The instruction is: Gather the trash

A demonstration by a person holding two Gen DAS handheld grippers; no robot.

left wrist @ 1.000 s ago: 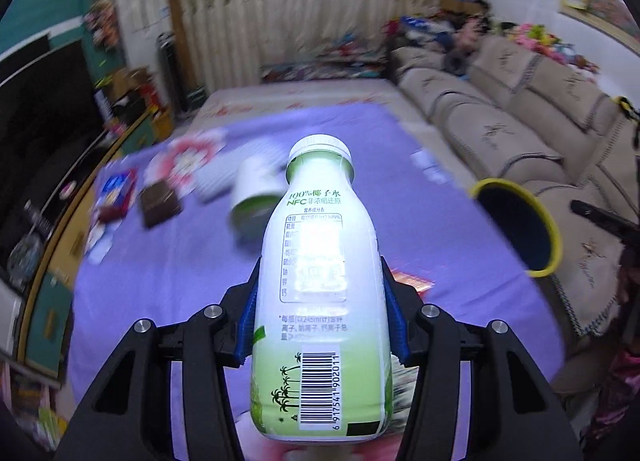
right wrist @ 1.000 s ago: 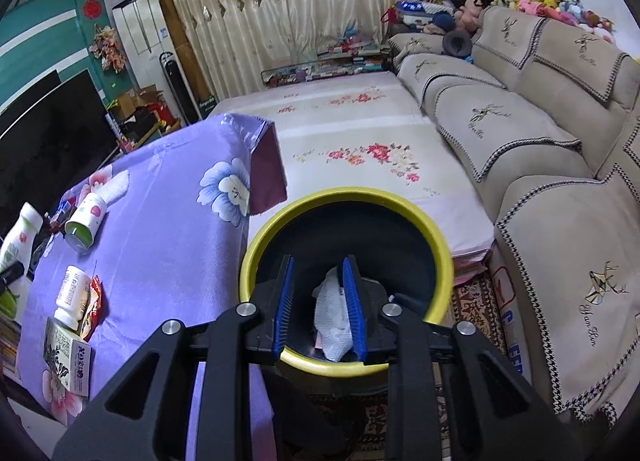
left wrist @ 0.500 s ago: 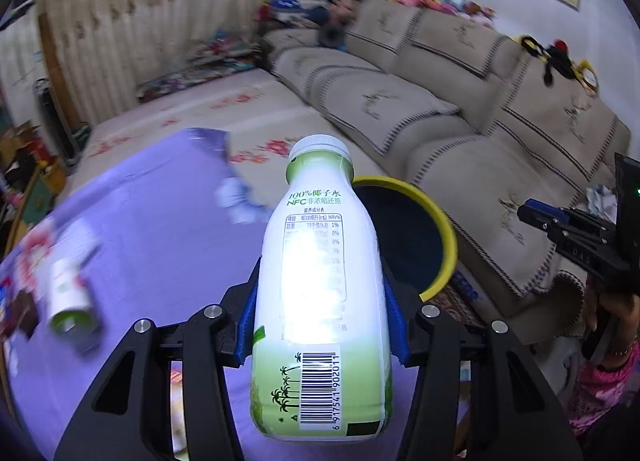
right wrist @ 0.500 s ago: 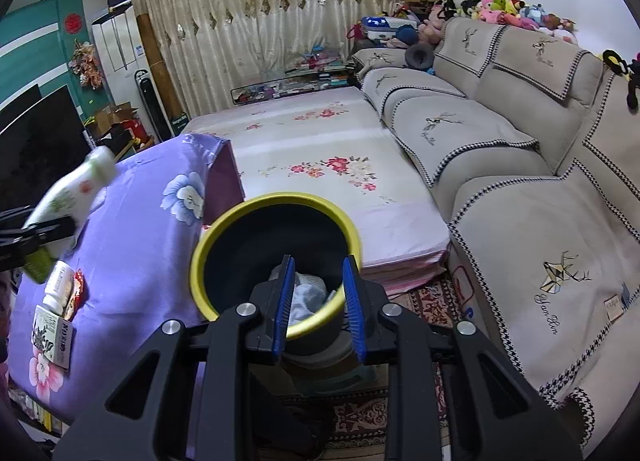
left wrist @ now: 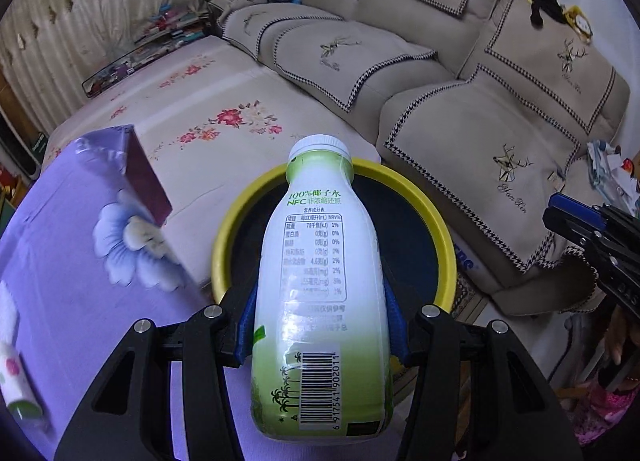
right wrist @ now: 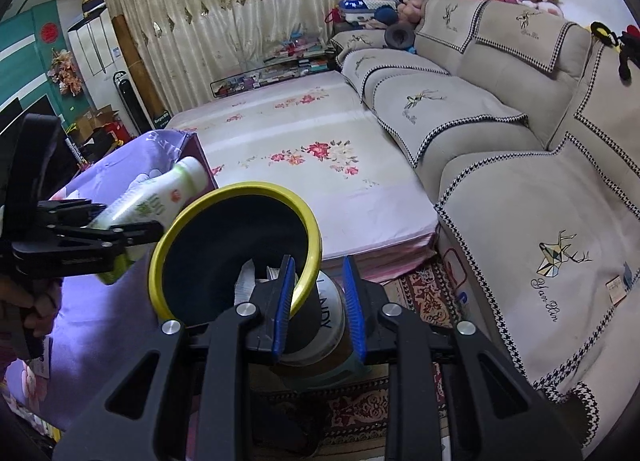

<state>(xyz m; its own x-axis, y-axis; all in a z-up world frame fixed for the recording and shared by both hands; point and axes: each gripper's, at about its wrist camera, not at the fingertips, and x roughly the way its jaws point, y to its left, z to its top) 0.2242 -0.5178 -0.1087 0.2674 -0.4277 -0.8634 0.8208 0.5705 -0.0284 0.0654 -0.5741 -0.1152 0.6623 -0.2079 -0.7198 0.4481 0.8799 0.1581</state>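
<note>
Carried across from the table, the bottle (left wrist: 320, 281) is now held by the left hand-held gripper (left wrist: 322, 325) over the bin (left wrist: 440, 229) and should be centred before being released, while the right hand-held gripper (right wrist: 318, 297) is kept narrow and empty.

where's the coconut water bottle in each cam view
Left wrist: the bottle fills the centre, clamped between the left gripper pads, cap pointing away over the bin.
Right wrist: the same bottle sits at the left edge, tilted, cap up and to the right, beside the bin.
Shared landmark: the yellow-rimmed bin.
</note>
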